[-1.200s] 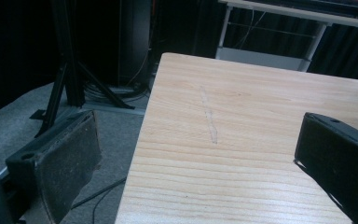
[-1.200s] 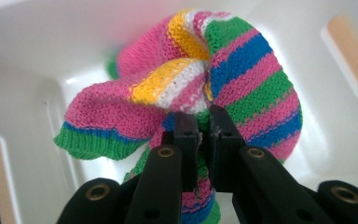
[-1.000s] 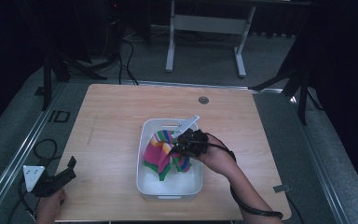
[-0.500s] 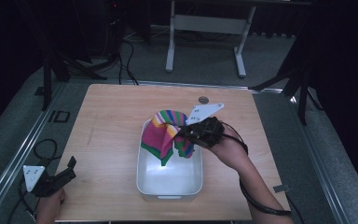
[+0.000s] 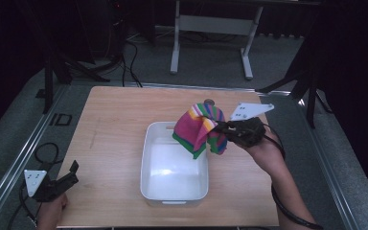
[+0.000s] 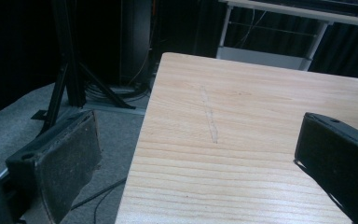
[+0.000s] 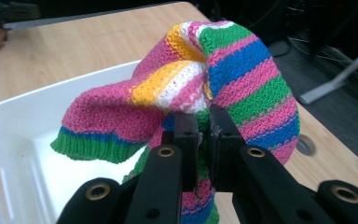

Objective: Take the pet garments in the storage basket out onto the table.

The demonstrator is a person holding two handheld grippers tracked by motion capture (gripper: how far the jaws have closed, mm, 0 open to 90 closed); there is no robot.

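The right gripper (image 5: 216, 127) is clamping a striped knitted hat (image 5: 200, 128), holding it above the white tub's (image 5: 149, 148) far right corner. The left gripper (image 5: 72, 173) is resting at the table's (image 5: 115, 120) near left edge, jaws gaping apart.

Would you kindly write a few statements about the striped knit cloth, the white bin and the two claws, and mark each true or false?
1. The right claw is shut on the striped knit cloth. True.
2. The cloth lies flat inside the white bin. False: it hangs lifted over the bin's far right corner.
3. The left claw holds a cup. False: it is open and holds nothing.
4. The bin sits on a wooden table. True.
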